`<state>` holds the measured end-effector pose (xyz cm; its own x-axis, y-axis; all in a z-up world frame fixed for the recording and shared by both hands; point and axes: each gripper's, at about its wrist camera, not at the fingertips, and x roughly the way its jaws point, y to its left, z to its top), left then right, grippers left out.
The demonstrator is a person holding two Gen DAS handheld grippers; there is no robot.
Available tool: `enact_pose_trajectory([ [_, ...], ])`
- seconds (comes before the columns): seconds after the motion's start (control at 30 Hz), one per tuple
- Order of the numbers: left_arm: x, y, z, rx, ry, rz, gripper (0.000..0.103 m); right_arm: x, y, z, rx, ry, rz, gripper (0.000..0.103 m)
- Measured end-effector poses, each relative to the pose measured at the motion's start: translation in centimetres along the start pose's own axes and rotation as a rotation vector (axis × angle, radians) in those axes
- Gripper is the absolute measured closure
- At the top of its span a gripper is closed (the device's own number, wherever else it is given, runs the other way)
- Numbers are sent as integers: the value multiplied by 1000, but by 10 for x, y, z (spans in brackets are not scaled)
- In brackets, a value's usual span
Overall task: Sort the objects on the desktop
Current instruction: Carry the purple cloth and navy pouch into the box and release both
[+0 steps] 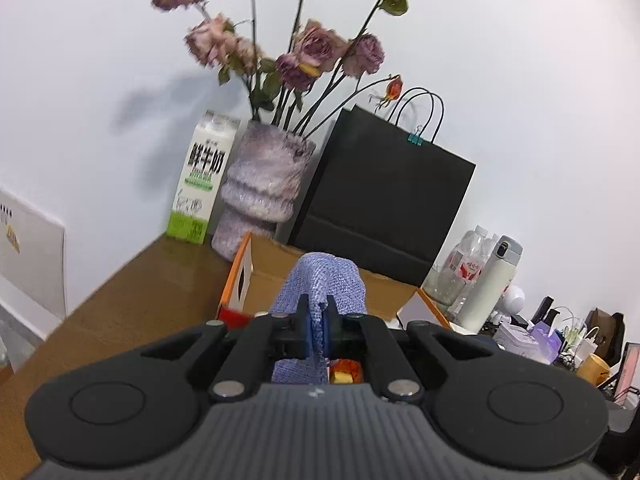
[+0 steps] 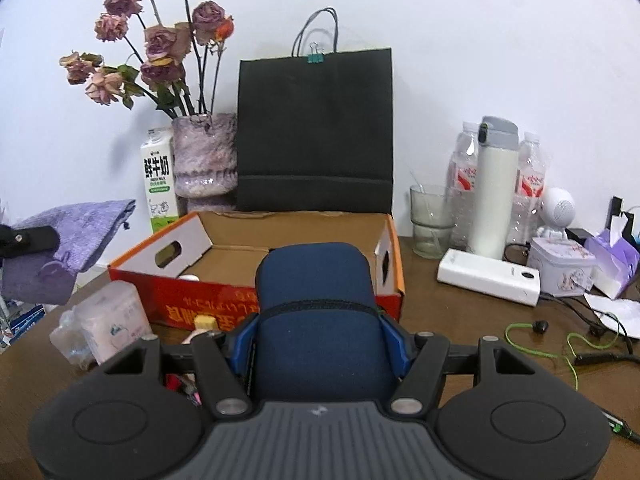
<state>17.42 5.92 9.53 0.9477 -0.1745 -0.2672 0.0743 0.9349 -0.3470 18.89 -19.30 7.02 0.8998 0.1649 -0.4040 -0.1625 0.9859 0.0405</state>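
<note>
The cardboard box point(image 2: 280, 236) sat open on the brown desk point(image 2: 460, 320), its front wall red with orange edges and its side flaps cut with oval handle holes. Just in front of that wall, the right gripper point(image 2: 318, 344) was clamped around a dark blue case point(image 2: 316, 312), one blue pad pressed to each side of it, the case's rounded top rising in front of the red wall. The left gripper point(image 1: 318, 322) had its fingers drawn nearly together on a fold of a lavender knitted cloth point(image 1: 320, 284), which draped over the fingertips and hung in front of the box's left end; from the right wrist view the same cloth showed well off to the left, held above the desk edge.

Beside the box's front left corner lay a clear packet of pinkish pads point(image 2: 108, 320). Behind the box stood a black paper bag point(image 2: 316, 128) with a teal binder clip on its top edge, and left of it a mottled purple vase point(image 2: 204, 156) of dried roses and a milk carton point(image 2: 158, 184). To the right were a drinking glass point(image 2: 430, 220), a white flask point(image 2: 494, 184) between water bottles, a white power bank point(image 2: 488, 276) and a green cable point(image 2: 560, 344).
</note>
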Motion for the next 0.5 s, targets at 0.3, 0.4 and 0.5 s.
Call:
enact_pose_trajectory([
  [0.3, 47, -20, 29, -5, -42, -30, 97, 42, 22, 45, 73, -72, 31, 41],
  [0.4, 74, -21, 36, 7, -17, -29, 97, 73, 29, 56, 86, -46, 54, 41],
  [0.5, 101, -16, 37, 20, 21, -19, 97, 103, 36, 63, 85, -21, 66, 41],
])
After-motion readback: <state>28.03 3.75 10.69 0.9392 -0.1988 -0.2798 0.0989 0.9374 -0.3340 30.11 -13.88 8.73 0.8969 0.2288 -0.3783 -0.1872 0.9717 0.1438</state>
